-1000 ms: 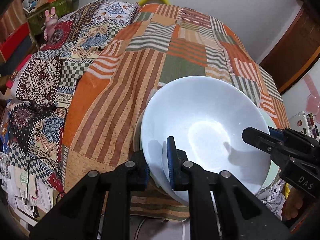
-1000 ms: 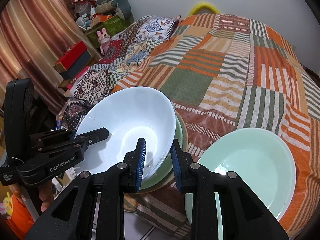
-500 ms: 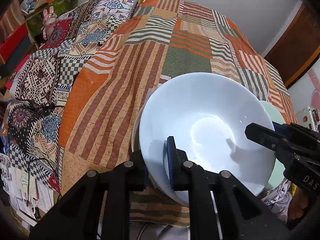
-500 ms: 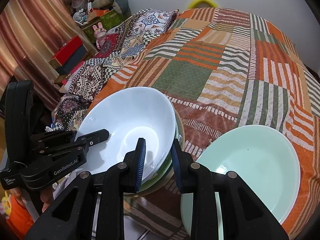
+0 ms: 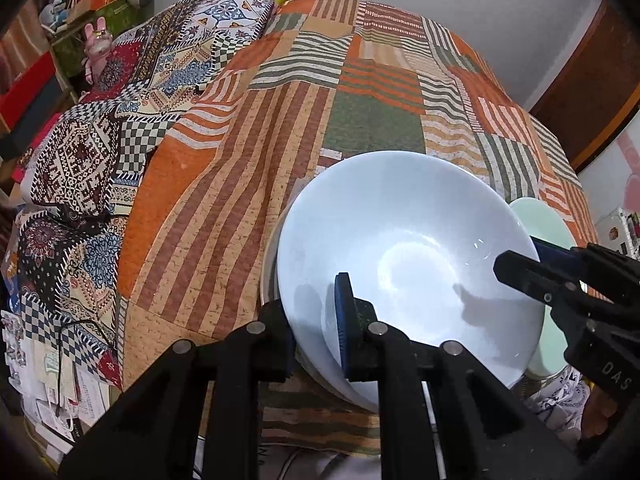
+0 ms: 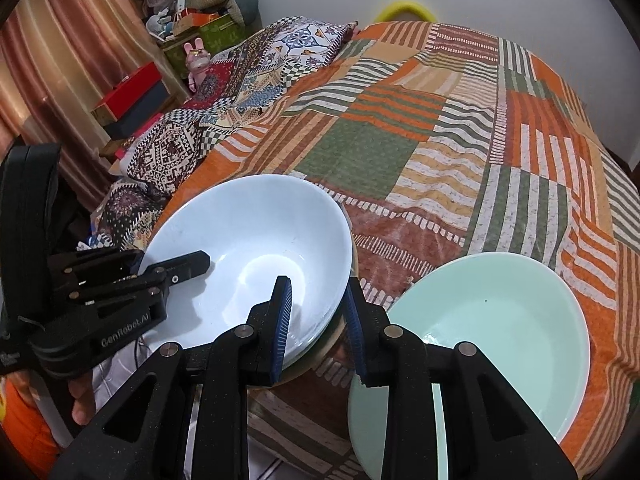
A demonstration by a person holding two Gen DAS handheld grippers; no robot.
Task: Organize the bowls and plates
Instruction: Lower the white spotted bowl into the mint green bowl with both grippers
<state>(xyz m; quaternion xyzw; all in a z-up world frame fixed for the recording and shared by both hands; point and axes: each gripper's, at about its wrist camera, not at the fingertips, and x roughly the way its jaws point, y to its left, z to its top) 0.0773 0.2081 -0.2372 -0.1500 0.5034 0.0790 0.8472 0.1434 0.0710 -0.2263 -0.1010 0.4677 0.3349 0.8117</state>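
Note:
A big white bowl (image 5: 400, 240) (image 6: 248, 232) rests on a stack of dishes near the front edge of the patchwork quilt (image 6: 400, 140). Only the pale green and tan rims (image 6: 320, 346) of the stack show. My left gripper (image 5: 312, 312) (image 6: 168, 260) is shut on the bowl's near-left rim, blue pad inside, other finger outside. My right gripper (image 6: 318, 312) (image 5: 524, 256) clamps the opposite rim in the same way. A mint green bowl (image 6: 500, 320) (image 5: 540, 220) lies on the quilt just to the right, apart from the stack.
The bed's front edge drops off right below the dishes. A patterned blanket (image 6: 248, 80) is bunched along the left side. Beyond it stand a pink rabbit toy (image 6: 196, 58), a red box (image 6: 132, 84) and a curtain. A yellow ring (image 6: 404, 8) peeks over the far edge.
The white bowl has levelled out and settled lower onto the stack, hiding more of the green dish beneath. Both grippers keep their hold on its rim.

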